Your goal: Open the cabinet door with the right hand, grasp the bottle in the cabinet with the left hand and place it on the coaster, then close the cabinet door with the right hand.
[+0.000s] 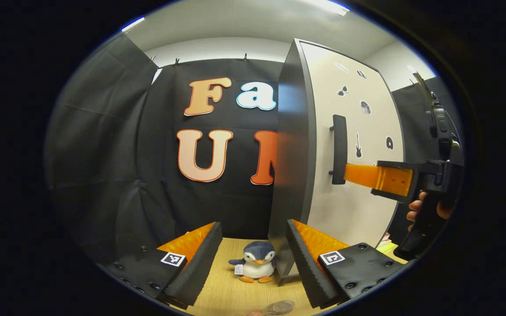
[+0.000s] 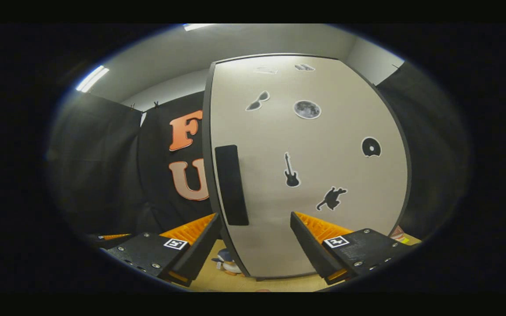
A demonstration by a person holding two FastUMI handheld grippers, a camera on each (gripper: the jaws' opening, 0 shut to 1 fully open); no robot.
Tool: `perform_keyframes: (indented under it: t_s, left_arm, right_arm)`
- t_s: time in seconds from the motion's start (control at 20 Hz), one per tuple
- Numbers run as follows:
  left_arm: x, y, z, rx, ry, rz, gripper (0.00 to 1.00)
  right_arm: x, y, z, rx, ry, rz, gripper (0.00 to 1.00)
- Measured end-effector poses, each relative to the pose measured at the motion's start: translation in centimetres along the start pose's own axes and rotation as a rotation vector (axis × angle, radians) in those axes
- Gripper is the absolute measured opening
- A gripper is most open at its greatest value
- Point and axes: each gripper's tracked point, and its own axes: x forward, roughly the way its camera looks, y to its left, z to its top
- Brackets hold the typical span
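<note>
None of the three steps looks finished. Nearest, the left gripper (image 1: pixel 253 259) hangs with its jaws apart and empty over the surface (image 1: pixel 226 289), a toy penguin (image 1: pixel 256 266) sitting between its fingers further off. At the bottom edge lies a clear round thing (image 1: pixel 279 307), possibly the coaster; I cannot tell. Beyond, the right gripper (image 2: pixel 255 239), also spread and holding nothing, faces the cabinet (image 1: pixel 292 175) door (image 2: pixel 305 175), its fingers reaching for the handle (image 2: pixel 232 185) without closing on it. That door looks shut, so the bottle is presumably inside, hidden. Opening, moving the bottle and closing all remain
</note>
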Motion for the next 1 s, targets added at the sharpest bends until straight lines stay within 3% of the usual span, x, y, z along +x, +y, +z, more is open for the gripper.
perform_keyframes:
  t_s: [0.35,0.7,1.0]
  left_arm:
    - [-2.2,-2.0,-0.2,-0.031,0.01,0.068,0.95]
    - [-5.0,-3.9,2.1,0.016,-0.024,0.15,0.95]
    - [-6.7,-6.5,2.3,0.039,-0.021,0.139,0.95]
  right_arm:
    - [-6.4,-3.2,0.7,-0.153,0.026,0.016,0.97]
    - [-12.4,-5.4,0.8,-0.261,0.002,0.049,0.97]
    - [-15.1,-6.3,0.1,-0.227,0.013,0.066,0.94]
